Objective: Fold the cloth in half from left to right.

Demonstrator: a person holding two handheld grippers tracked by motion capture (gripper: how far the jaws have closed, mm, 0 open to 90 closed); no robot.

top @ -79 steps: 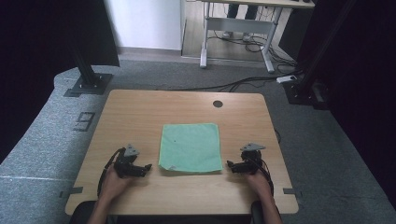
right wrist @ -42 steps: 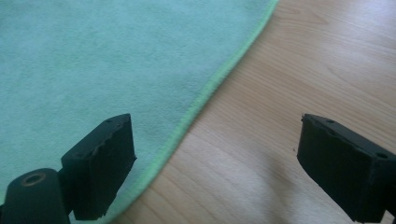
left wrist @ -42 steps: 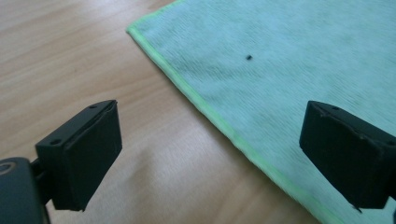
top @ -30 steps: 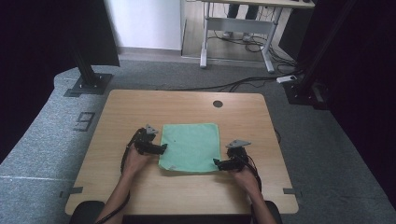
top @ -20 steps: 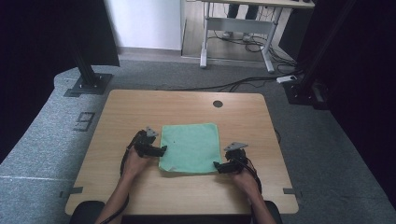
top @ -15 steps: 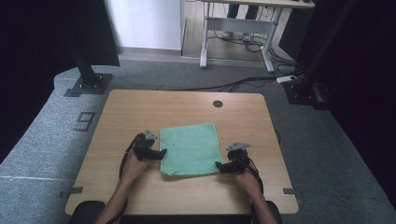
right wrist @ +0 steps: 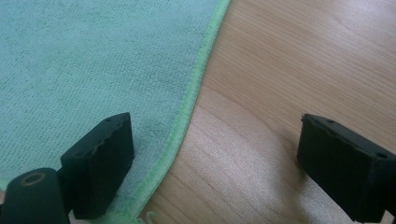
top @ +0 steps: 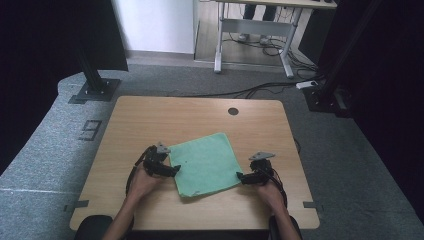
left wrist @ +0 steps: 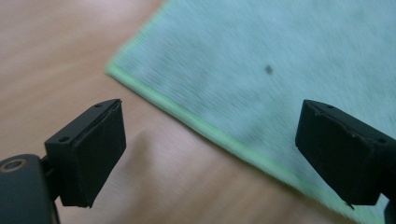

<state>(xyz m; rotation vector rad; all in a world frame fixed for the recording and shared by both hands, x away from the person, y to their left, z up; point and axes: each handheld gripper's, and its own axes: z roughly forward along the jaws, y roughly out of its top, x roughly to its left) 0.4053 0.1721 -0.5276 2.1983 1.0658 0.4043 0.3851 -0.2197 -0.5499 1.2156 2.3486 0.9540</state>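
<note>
A green cloth (top: 205, 163) lies flat on the wooden table (top: 150, 120), turned a little askew. My left gripper (top: 173, 171) sits at the cloth's left edge, jaws wide apart. In the left gripper view the cloth's hemmed edge (left wrist: 201, 126) runs diagonally between the open jaws, and a small dark speck (left wrist: 268, 69) marks the cloth. My right gripper (top: 240, 176) rests at the cloth's near right corner, open as well. In the right gripper view the green hem (right wrist: 187, 112) passes between the two jaws, and the left jaw stands over the cloth (right wrist: 88, 60).
The table has a round cable hole (top: 233, 111) near its far edge. Grey carpet surrounds it, with black stand bases at left (top: 92, 90) and right (top: 325, 97). A white desk frame (top: 250, 30) and cables stand beyond.
The cloth has rotated and slid slightly, its near edge now angled. My left gripper has shifted a little along the cloth's left edge. The right gripper has stayed near the cloth's right corner.
</note>
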